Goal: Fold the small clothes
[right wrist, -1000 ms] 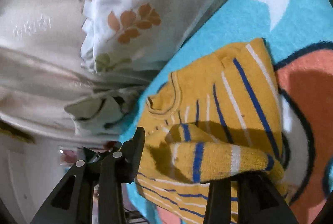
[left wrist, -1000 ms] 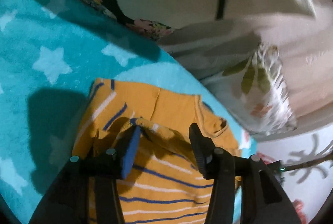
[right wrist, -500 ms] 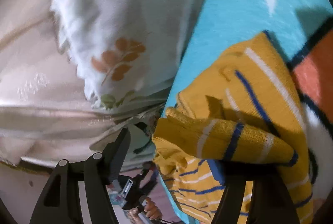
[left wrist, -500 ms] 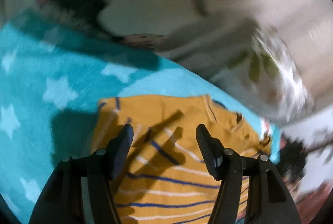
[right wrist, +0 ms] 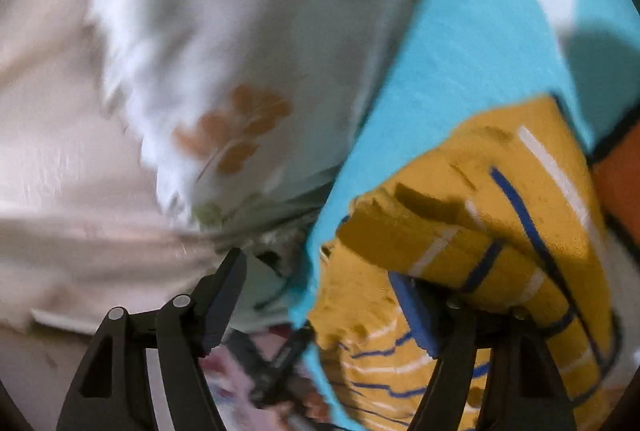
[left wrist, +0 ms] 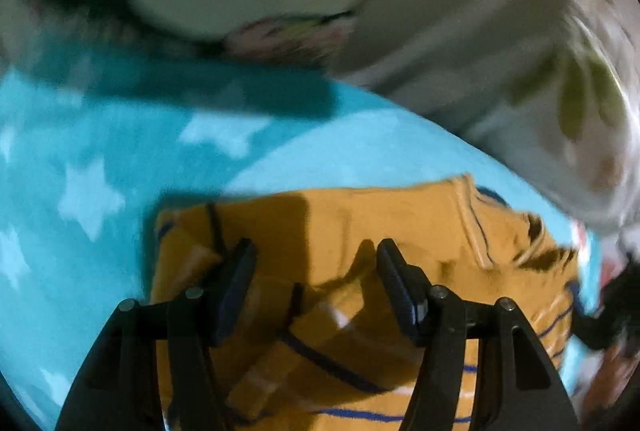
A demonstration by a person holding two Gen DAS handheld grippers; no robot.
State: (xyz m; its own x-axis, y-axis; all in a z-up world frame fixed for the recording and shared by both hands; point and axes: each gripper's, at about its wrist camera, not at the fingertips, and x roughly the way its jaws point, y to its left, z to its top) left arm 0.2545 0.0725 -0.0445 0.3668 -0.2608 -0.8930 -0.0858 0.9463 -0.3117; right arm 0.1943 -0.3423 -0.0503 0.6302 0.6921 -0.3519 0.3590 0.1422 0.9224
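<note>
A small mustard-yellow top (left wrist: 400,231) with blue and white stripes lies on a turquoise star blanket (left wrist: 100,151). My left gripper (left wrist: 314,263) hovers just over its upper part, open, with nothing pinched; a folded striped sleeve lies below the fingers. In the right wrist view the same top (right wrist: 520,191) lies at the right, near the blanket's (right wrist: 460,71) edge. My right gripper (right wrist: 320,283) has its jaws wide and still opening. A folded sleeve drapes over the right fingertip (right wrist: 412,311); the pads do not press on it. Both views are blurred.
A white pillow with a leaf print (right wrist: 240,91) and beige bedding (right wrist: 48,151) lie beyond the blanket's edge. The same pillow (left wrist: 560,91) shows at the right of the left view. Orange and white patches (right wrist: 616,191) mark the blanket right of the top.
The left jaws let go of the top's folded edge and opened; the view slid forward over the top. The right jaws spread wide and released the folded sleeve, which stays draped on one finger.
</note>
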